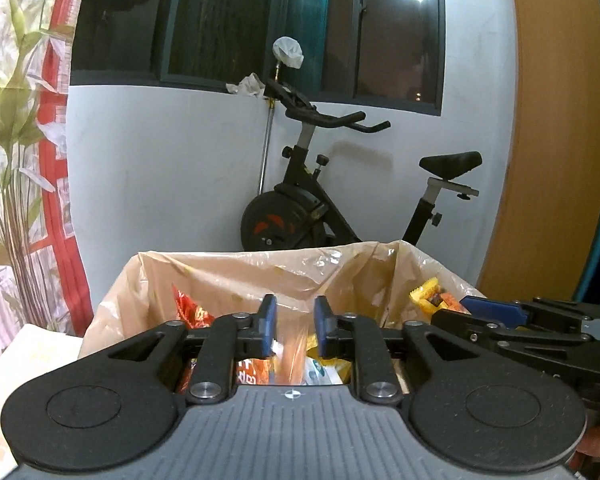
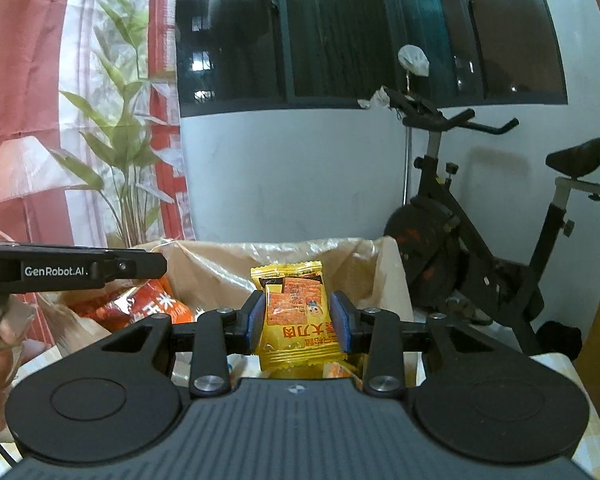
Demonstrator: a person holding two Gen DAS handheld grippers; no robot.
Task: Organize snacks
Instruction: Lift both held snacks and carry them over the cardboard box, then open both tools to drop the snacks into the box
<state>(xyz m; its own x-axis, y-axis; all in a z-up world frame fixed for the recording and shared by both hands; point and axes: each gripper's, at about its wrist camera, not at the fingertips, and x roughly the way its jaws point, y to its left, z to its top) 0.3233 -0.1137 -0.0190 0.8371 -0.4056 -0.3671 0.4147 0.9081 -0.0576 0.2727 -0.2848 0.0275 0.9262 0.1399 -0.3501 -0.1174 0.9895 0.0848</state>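
Over plastic-lined box (image 2: 204, 268), yellow snack packet (image 2: 296, 316) apparently pinched between right fingers (image 2: 342, 326).

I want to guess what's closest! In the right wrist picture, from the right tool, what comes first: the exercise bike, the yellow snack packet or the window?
1. Yellow snack packet, held between its pads.
2. Exercise bike, right, by the wall.
3. Window, up high behind.

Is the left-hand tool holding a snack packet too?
No: the left gripper has its blue fingers apart with nothing between them, above the lined box; only the right gripper clamps a yellow packet.
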